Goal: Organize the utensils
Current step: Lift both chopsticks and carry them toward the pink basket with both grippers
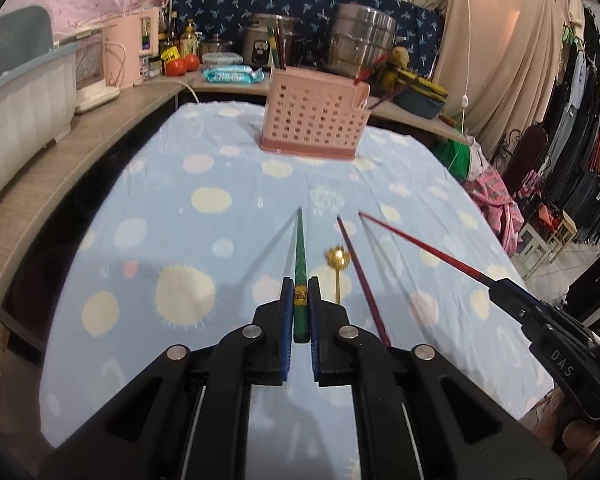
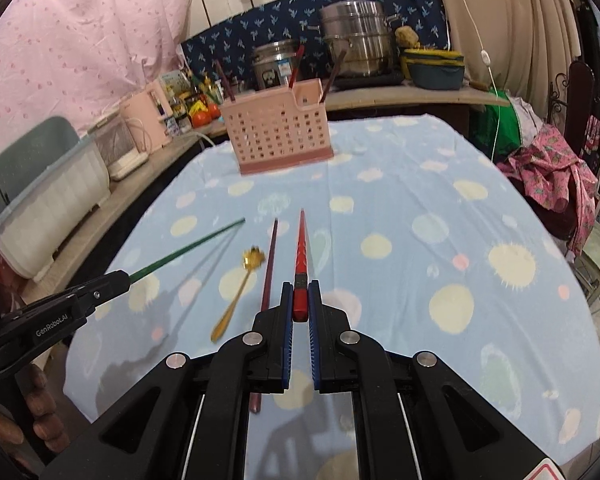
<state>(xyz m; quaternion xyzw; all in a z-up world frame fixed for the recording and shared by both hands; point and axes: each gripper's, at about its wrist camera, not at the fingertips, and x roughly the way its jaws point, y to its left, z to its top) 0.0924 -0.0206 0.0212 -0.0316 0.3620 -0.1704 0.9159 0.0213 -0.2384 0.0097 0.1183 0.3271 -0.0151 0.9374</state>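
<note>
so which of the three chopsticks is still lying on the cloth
The dark maroon chopstick, beside the gold spoon. The green one and red one are each lifted in a tool.

We are in a lived-in home's kitchen corner, judging by the rice cooker (image 1: pixel 260 46), stacked steel steamer pot (image 1: pixel 362 36), pink kettle (image 1: pixel 134 50) and tomatoes (image 1: pixel 182 64) crowding the counter (image 1: pixel 152 94), with clothes (image 1: pixel 592 128) hanging alongside.
</note>
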